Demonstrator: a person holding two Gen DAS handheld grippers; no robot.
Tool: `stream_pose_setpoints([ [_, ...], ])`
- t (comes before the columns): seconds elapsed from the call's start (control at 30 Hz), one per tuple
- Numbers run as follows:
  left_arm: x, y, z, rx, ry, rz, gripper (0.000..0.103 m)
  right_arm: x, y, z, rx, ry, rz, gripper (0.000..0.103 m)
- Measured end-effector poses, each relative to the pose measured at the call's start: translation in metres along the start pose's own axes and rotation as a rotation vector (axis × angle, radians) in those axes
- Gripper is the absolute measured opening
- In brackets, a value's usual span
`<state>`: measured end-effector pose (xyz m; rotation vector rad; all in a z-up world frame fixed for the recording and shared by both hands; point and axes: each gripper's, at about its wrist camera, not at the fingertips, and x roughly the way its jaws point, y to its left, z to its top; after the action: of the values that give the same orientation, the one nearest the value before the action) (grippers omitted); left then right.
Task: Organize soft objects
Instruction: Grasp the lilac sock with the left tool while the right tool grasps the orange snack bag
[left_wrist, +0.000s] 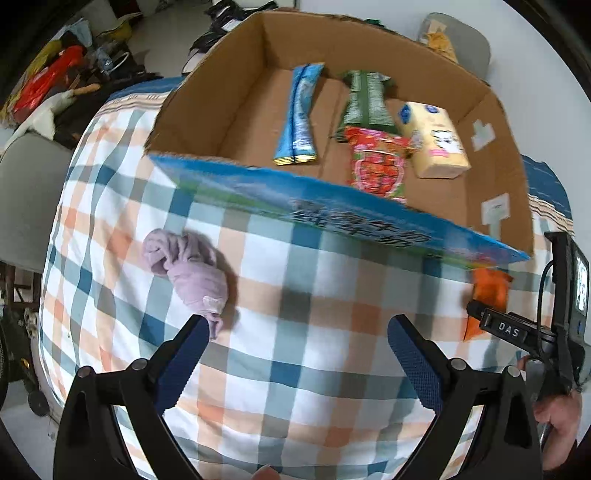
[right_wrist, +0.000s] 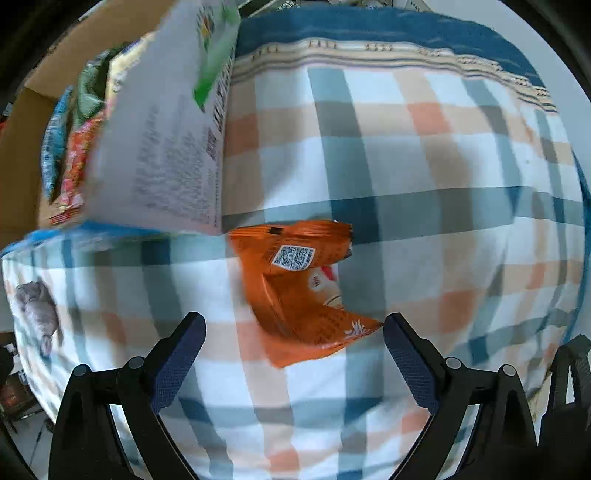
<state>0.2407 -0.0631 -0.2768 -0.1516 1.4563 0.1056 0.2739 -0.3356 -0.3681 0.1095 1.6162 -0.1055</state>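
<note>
A cardboard box (left_wrist: 229, 92) stands on a plaid cloth and holds a blue packet (left_wrist: 301, 114), a green packet (left_wrist: 364, 99), a red packet (left_wrist: 376, 166) and a yellow tissue pack (left_wrist: 436, 140). A crumpled lilac cloth (left_wrist: 192, 273) lies on the plaid cloth just beyond my left gripper's left fingertip. My left gripper (left_wrist: 297, 332) is open and empty. An orange snack packet (right_wrist: 299, 291) lies beside the box corner, just ahead of my open, empty right gripper (right_wrist: 293, 328). The packet also shows in the left wrist view (left_wrist: 487, 295).
The box's printed outer wall (right_wrist: 159, 147) rises at the left of the right wrist view. The lilac cloth (right_wrist: 37, 306) shows far left there. The right gripper's body (left_wrist: 546, 321) is at the right of the left wrist view. Chairs and clutter (left_wrist: 55, 85) surround the table.
</note>
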Motion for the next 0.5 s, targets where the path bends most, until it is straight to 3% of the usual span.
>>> stream_pose_setpoints([
  [0.07,0.001,0.009,0.001,-0.017,0.001,0.009,0.099,0.009,-0.001,0.000,0.018,0.017,-0.016,0.073],
  [0.3,0.004,0.055,0.003,-0.115,0.024,-0.005,0.099,-0.009,-0.017,-0.028,0.114,0.037,0.084,0.069],
  [0.5,0.029,0.114,0.005,-0.324,0.121,-0.095,0.099,-0.041,0.022,-0.063,0.084,-0.001,0.195,0.069],
])
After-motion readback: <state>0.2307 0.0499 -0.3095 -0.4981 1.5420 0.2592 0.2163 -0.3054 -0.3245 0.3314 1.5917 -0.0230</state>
